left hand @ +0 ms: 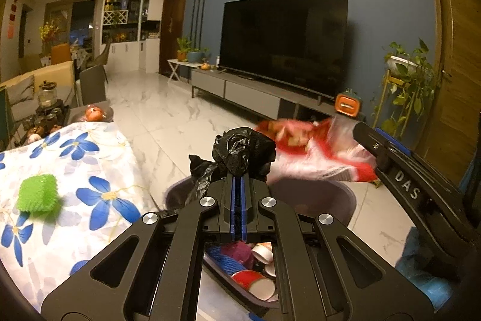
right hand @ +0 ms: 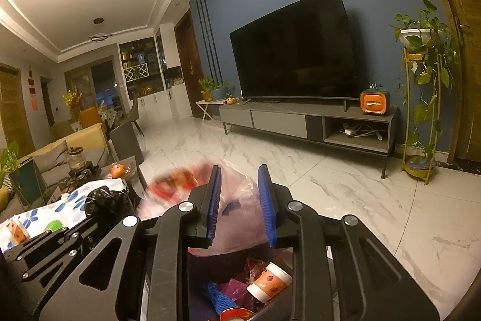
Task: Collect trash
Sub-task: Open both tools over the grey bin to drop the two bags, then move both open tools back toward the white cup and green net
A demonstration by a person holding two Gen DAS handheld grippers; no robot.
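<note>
So the left gripper (left hand: 239,185) is clamped tight on a bunched-up bit of black bag (left hand: 243,151), blue pads pressed together with the plastic squeezed between them. My guess is that's the bin liner being pulled up and held out of the way so the mouth of the bin (left hand: 315,194) stays open for stuff to go in

The right gripper (right hand: 240,203) has its jaws spread apart, and a red and clear wrapper (right hand: 234,209) sits in the gap between them, right over the bin. It's motion-blurred in both views, so I honestly can't tell if the pads are touching it or if it's dropping free. Looks like a release to me, since the jaws are wide and the wrapper is right above the opening

Inside the bin there's already a paper cup (right hand: 269,282), some blue netting (right hand: 218,301) and other scraps, so the collecting is well underway. Not finished though: a green sponge (left hand: 37,193) is sitting on the floral tablecloth (left hand: 99,158) to the left, close to the bin, and that looks like a likely next pick

Main risk I see is the wrapper being light and floaty, it could catch the rim and slide off onto the floor
</note>
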